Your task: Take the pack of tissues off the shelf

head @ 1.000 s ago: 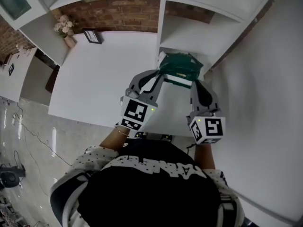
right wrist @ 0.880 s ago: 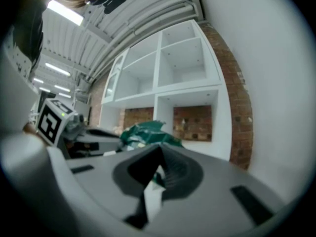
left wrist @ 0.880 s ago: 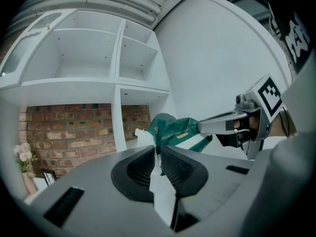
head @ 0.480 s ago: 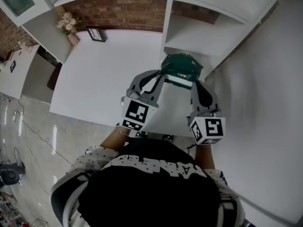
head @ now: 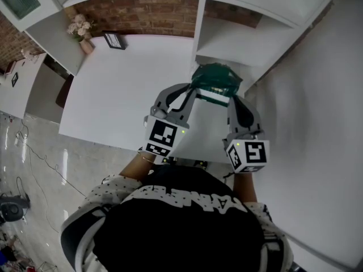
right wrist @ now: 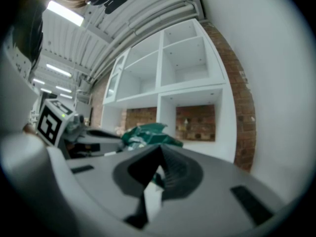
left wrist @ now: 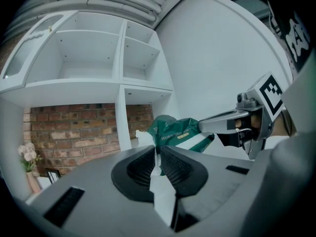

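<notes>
Pinched tight at both ends & held over the bench (head: 125,89), just in front of the shelf (head: 238,41): pack of tissues (head: 216,83), long side 9-to-3, left claw (head: 194,88) clenched on 9 end, right claw (head: 232,99) on 3 end, so prob. pull to 6.

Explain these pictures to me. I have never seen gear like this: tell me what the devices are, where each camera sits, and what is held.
No robot here: a person holds two handheld two-jaw grippers; the cubes with square markers belong to them. The head view looks steeply down from the person's head. The other two views come from cameras riding on the grippers, looking along their jaws. The left gripper and right gripper each pinch one end of a green pack of tissues, held in front of the white shelf. On the white surface stand flowers in a vase and a small framed picture.
</notes>
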